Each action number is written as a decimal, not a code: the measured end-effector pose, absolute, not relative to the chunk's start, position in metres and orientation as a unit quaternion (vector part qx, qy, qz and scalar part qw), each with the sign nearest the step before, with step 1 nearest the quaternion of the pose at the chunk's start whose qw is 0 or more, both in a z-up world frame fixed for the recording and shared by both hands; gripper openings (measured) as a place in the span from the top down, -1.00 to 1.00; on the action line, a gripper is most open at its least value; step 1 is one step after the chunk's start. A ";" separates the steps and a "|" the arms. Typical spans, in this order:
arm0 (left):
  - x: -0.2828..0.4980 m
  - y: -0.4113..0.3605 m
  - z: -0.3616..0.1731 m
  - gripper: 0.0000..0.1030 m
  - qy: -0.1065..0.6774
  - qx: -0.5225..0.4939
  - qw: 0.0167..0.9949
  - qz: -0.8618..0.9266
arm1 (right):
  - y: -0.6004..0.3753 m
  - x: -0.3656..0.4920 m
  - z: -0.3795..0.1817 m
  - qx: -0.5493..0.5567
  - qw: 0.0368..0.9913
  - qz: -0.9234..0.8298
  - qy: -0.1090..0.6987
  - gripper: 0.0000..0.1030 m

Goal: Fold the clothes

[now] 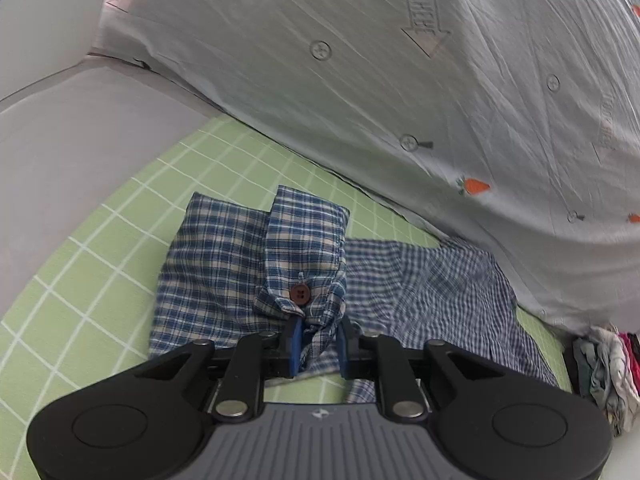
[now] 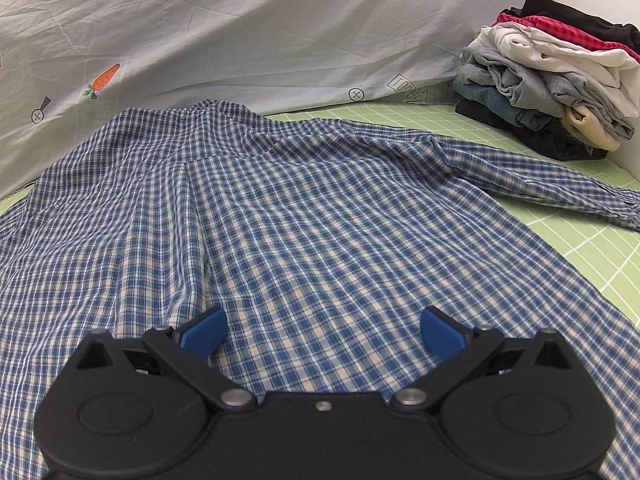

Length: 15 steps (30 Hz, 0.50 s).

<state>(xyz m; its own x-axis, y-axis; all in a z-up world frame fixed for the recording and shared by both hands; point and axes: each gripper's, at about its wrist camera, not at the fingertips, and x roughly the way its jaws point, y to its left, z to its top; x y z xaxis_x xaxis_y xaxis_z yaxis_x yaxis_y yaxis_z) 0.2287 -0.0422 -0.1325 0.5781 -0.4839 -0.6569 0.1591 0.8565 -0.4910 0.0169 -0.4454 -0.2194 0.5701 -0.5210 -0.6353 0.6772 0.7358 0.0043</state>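
While the blue-and-cream checked cotton shirt (image 2: 280, 208) is spread back-up across the green grid-patterned mat (image 2: 580, 240), only the first fold is under way. Its buttoned cuff (image 1: 304, 288) is pinched between the blue pads of the left gripper (image 1: 318, 346), and the sleeve is seen doubled back over the cloth near the mat's left side. The right gripper (image 2: 322, 334) is held above the shirt's lower back with its pads spread wide and nothing between them. The other sleeve (image 2: 540, 176) is stretched out flat toward the mat's right edge, so that sleeve, the sides and the final halving are judged still to be done. A stack of folded garments (image 2: 552, 80) is piled at the mat's far right corner, beside the pale carrot-print sheet (image 2: 240, 40). No containers are seen.
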 end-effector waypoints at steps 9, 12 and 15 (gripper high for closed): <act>0.223 -0.060 -0.142 -0.20 0.452 -0.184 0.855 -0.176 | -0.452 0.024 -0.208 0.151 0.860 -0.333 0.357 -1.00; 0.228 -0.042 -0.148 -0.20 0.472 -0.167 0.858 -0.115 | -0.447 0.032 -0.197 0.159 0.856 -0.330 0.366 -0.98; 0.229 -0.034 -0.156 -0.20 0.487 -0.131 0.860 -0.073 | -0.429 0.049 -0.179 0.130 0.875 -0.299 0.358 -0.94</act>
<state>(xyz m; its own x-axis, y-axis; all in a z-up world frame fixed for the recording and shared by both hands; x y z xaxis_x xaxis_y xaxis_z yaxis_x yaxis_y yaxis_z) 0.2295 -0.0336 -0.1563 0.5142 -0.2536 -0.8193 -0.0023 0.9549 -0.2970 0.0491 -0.4287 -0.1795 0.5644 -0.4295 -0.7050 0.6161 0.7875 0.0134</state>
